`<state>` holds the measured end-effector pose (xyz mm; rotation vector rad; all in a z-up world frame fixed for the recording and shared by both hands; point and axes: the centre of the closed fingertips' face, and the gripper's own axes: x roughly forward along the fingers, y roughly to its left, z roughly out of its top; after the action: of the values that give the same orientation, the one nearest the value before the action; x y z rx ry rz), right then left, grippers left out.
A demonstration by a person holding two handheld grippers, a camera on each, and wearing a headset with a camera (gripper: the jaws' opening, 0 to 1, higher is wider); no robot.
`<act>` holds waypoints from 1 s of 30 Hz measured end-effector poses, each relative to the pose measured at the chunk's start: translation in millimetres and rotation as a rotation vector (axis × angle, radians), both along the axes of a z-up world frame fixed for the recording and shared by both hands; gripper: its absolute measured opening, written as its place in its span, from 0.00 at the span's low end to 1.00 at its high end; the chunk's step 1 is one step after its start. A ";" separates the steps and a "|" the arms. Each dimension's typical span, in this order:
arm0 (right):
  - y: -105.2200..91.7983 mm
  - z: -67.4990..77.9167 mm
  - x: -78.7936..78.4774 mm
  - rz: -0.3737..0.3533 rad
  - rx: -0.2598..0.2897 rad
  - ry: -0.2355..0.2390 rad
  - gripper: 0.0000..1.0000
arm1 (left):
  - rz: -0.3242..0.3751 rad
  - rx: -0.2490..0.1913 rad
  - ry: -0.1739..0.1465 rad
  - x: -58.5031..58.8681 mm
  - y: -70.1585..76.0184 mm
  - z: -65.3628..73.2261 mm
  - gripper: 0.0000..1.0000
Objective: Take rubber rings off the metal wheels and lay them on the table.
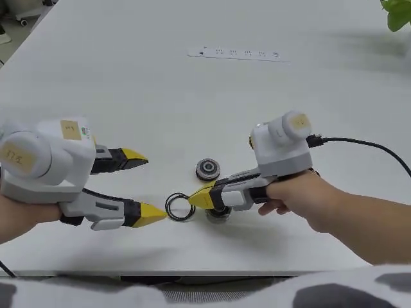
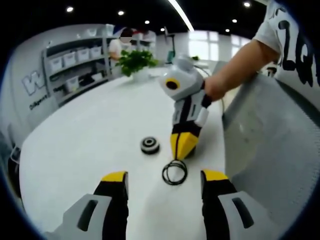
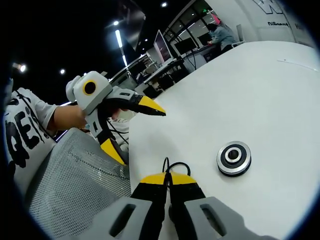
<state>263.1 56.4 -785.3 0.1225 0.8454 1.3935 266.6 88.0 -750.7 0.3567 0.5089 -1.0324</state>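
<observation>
My right gripper (image 1: 193, 199) is shut on a black rubber ring (image 1: 179, 207), which hangs from its yellow tips down to the white table (image 1: 128, 83). In the right gripper view the ring (image 3: 172, 165) pokes out just past the closed jaws (image 3: 169, 176). A metal wheel (image 1: 207, 169) with a black ring on it lies just beyond; it also appears in the gripper views (image 3: 233, 158) (image 2: 150, 145). A second metal wheel (image 1: 218, 216) sits partly hidden under the right gripper. My left gripper (image 1: 156, 186) stands open facing the ring (image 2: 175, 172), its jaws wide apart (image 2: 165, 175) and holding nothing.
A white power strip (image 1: 234, 54) lies far back on the table. A green plant (image 1: 398, 14) is at the far right corner. The table's front edge runs close below both grippers. A grey mesh chair back (image 3: 75, 190) is near the person.
</observation>
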 end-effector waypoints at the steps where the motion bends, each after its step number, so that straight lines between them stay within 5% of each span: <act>1: -0.2 -0.3 0.1 0.000 -0.001 -0.001 0.00 | 0.000 0.000 0.000 0.1 -0.1 -0.1 0.60; 30: -5.6 -2.3 12.8 -0.020 -0.015 -0.053 0.05 | -0.001 0.004 0.009 4.5 -1.2 -1.5 0.59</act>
<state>275.9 50.9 -787.5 0.0819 0.8080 1.3660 271.1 86.8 -752.1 0.3562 0.5185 -1.0345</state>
